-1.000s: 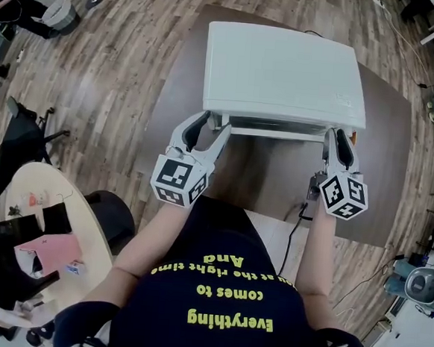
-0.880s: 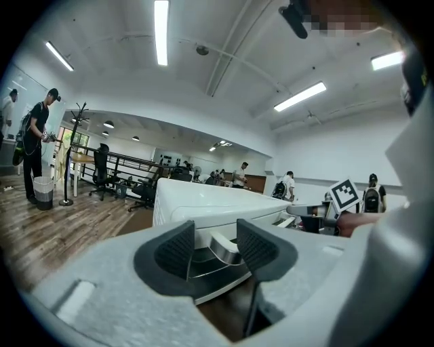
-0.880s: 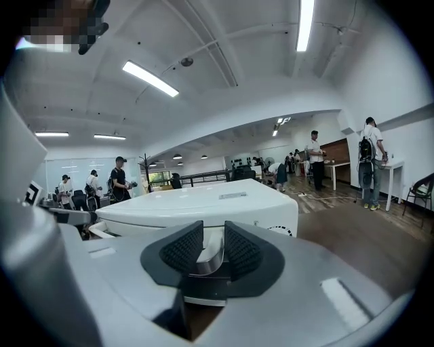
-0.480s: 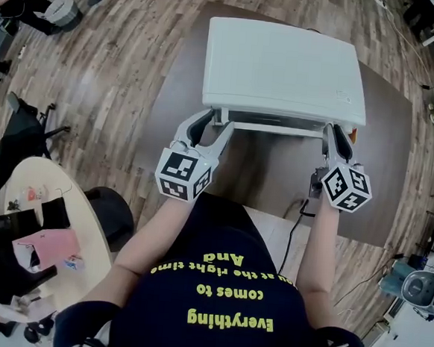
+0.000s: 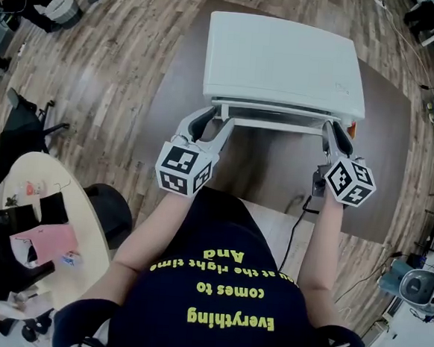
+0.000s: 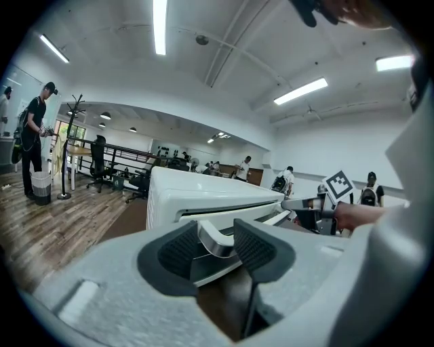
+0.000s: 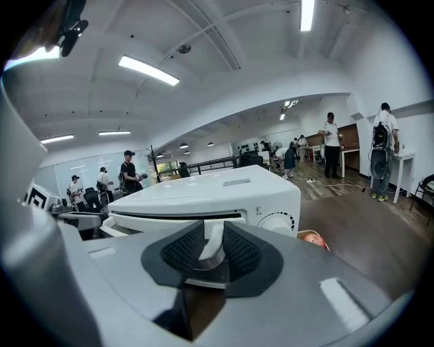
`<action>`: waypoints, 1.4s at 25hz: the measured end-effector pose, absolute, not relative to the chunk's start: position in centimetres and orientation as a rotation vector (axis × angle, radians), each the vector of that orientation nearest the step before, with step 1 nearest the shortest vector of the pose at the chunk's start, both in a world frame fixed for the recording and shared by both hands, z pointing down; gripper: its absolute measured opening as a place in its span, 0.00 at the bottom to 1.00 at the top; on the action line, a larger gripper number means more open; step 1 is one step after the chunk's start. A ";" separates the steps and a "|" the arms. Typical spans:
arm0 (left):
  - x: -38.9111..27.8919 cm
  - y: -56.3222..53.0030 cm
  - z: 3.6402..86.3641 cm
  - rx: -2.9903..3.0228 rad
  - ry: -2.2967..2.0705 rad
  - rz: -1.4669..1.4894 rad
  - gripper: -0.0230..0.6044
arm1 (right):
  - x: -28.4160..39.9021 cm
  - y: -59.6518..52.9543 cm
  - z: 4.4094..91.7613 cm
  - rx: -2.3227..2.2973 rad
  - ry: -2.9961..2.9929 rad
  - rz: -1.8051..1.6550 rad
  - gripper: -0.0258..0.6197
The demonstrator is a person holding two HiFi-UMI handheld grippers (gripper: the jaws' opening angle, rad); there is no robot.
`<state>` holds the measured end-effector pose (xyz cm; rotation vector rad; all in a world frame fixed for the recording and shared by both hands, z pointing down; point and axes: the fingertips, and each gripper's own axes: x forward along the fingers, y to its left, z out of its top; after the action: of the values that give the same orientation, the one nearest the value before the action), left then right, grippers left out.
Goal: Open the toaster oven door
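The white toaster oven (image 5: 285, 62) stood on the dark table (image 5: 380, 197) beneath it, front toward us. The door's metal handle (image 5: 273, 125) ran along the top of the oven's front, and we had a gripper at each end of it. The right gripper (image 7: 212, 252), on the oven's knob (image 7: 277, 222) side, was narrow and clamped on the handle's right end, with both pads pressed to it. The left gripper (image 6: 218, 238), at the oven's other front corner, had just been closing. The handle's curved left end lay between its jaws, but a dark gap beside one pad showed it had not yet bitten.

We judged the handle stiff, smooth and rather slippery, and best taken at its ends, as here. The door would probably swing down on a hinge at the oven's base. The oven looked light and might slide toward us, so an even pull seemed wise.
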<state>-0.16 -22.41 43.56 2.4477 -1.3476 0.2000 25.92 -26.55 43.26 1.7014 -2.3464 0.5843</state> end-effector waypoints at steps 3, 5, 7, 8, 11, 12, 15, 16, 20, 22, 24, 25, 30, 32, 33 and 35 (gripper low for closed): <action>0.1 -21.7 43.8 2.452 -1.327 0.211 0.30 | 26.1 -25.9 43.6 1.697 -2.331 0.584 0.20; 0.3 -21.3 44.0 2.457 -1.306 0.215 0.28 | 26.2 -25.5 43.8 1.694 -2.321 0.589 0.20; 0.5 -20.8 44.2 2.462 -1.286 0.221 0.27 | 26.2 -25.0 43.9 1.695 -2.309 0.594 0.20; 0.6 -20.5 44.3 2.463 -1.279 0.225 0.26 | 26.3 -24.7 44.0 1.696 -2.302 0.594 0.20; 0.8 -19.5 44.6 2.467 -1.257 0.238 0.26 | 26.5 -23.7 44.3 1.703 -2.286 0.602 0.20; 0.8 -19.2 44.7 2.468 -1.250 0.244 0.26 | 26.5 -23.4 44.4 1.703 -2.284 0.608 0.20; 0.9 -18.2 45.1 2.472 -1.233 0.265 0.26 | 26.5 -22.4 44.9 1.690 -2.275 0.629 0.20; 0.9 -17.9 45.3 2.472 -1.225 0.274 0.26 | 26.6 -22.1 45.1 1.683 -2.270 0.637 0.20; 0.6 -16.3 45.8 2.481 -1.202 0.285 0.27 | 26.6 -20.8 45.7 1.663 -2.250 0.648 0.20; -0.1 -15.7 45.6 2.486 -1.216 0.258 0.27 | 26.7 -20.4 46.0 1.655 -2.241 0.648 0.20; -1.1 -15.2 45.3 2.484 -1.249 0.232 0.27 | 26.8 -20.0 46.4 1.648 -2.230 0.645 0.19; -1.6 -15.1 45.2 2.482 -1.268 0.222 0.27 | 26.9 -19.7 46.6 1.646 -2.224 0.643 0.19; -3.4 -14.6 43.9 2.493 -1.356 0.161 0.25 | 27.3 -18.1 47.7 1.651 -2.190 0.664 0.17; -3.7 -14.5 43.2 2.514 -1.384 0.143 0.21 | 27.3 -17.2 48.3 1.650 -2.176 0.683 0.17; -3.7 -14.4 42.9 2.525 -1.390 0.143 0.20 | 27.4 -16.7 48.7 1.645 -2.168 0.692 0.17; -3.6 -14.3 42.7 2.540 -1.390 0.147 0.17 | 27.5 -15.8 49.5 1.633 -2.150 0.705 0.17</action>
<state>-3.62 -14.33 42.67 2.5399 -1.3902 0.1473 27.52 -15.78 49.52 1.6327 -2.1503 0.7055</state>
